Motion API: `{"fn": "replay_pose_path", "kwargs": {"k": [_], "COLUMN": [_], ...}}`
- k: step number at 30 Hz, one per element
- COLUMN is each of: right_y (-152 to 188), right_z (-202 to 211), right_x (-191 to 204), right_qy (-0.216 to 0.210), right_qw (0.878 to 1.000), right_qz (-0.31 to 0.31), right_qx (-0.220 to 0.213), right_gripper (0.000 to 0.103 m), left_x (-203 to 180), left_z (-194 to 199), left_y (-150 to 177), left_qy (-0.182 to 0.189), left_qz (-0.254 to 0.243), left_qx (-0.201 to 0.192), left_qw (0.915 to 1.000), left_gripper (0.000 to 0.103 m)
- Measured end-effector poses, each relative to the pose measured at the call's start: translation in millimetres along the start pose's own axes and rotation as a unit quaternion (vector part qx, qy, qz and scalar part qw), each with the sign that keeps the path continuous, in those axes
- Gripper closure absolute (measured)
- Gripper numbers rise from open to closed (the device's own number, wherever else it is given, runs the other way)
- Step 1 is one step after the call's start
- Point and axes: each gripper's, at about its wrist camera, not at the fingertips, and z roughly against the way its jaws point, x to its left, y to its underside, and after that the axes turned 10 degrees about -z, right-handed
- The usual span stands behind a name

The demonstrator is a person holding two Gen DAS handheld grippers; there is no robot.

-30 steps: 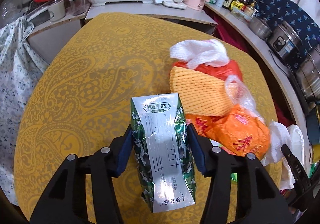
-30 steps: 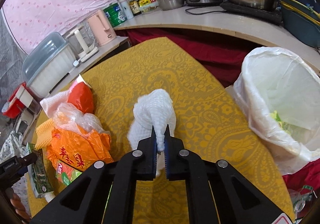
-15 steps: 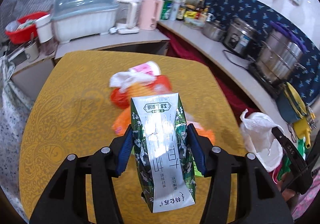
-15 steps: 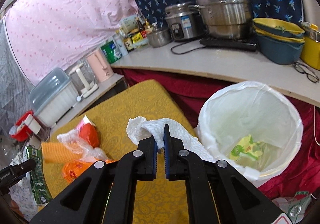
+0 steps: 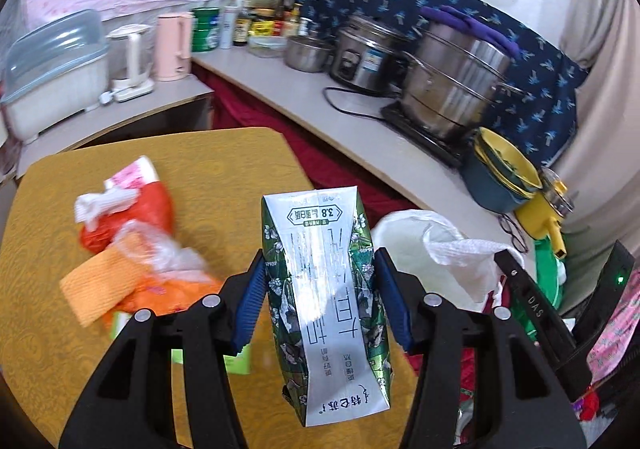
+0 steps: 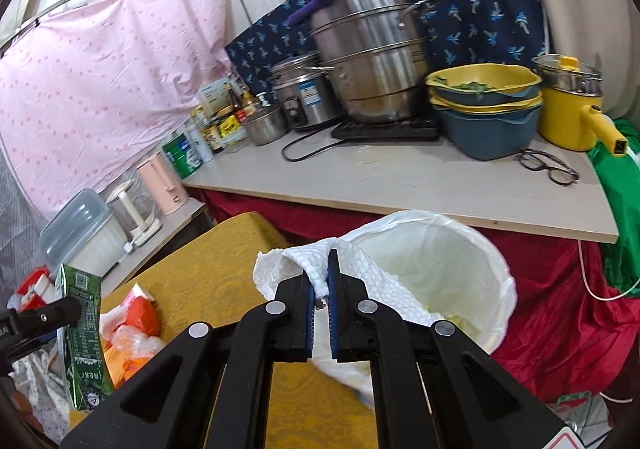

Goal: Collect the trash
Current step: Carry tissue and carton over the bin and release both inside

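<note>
A yellow patterned table [image 5: 52, 329] fills your left view, with a steamer pot [image 5: 452, 85] on the counter behind. Your left gripper [image 5: 320, 301] clamps a green milk carton [image 5: 326, 309] above the table's edge; an orange wrapper pile [image 5: 132, 277] lies left. In the right view, your right gripper [image 6: 319, 297] pinches a white paper towel [image 6: 288, 261] just before the lined trash bin [image 6: 492, 249].

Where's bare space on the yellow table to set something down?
Free: the far half of the yellow table, between the trash pile and the side counter. Crowded: the near left, under the pile, and the right edge by the lined bin.
</note>
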Motion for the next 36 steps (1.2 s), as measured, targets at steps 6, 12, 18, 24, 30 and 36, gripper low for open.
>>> {"fn": "replay_pose_path", "kwargs": {"k": [6, 12, 18, 24, 30, 36], "right_y": [-13, -20, -18, -13, -12, -14], "right_z": [-2, -14, -26, -39, -45, -41], "right_x": [-40, -73, -88, -87, -83, -76], "right_qy": [0.032, 0.059, 0.072, 0.074, 0.072, 0.068], "right_qw": [0.999, 0.998, 0.996, 0.996, 0.997, 0.997], "right_qz": [-0.02, -0.039, -0.049, -0.044, -0.039, -0.039], "right_qx": [-0.01, -0.006, 0.006, 0.018, 0.017, 0.005], "right_gripper": [0.098, 0.098, 0.098, 0.097, 0.089, 0.069], "left_x": [-45, -80, -101, -110, -106, -93], "left_z": [-40, -82, -119, -141, -149, -143], "left_y": [-16, -21, -23, -21, -23, -25], "left_qy": [0.052, 0.08, 0.104, 0.117, 0.112, 0.093], "left_qz": [-0.019, -0.037, -0.05, -0.053, -0.048, -0.032], "left_qx": [0.018, 0.037, 0.061, 0.073, 0.07, 0.06], "left_qw": [0.9983, 0.9954, 0.9915, 0.9891, 0.9901, 0.9933], "left_gripper": [0.052, 0.052, 0.052, 0.054, 0.048, 0.033]}}
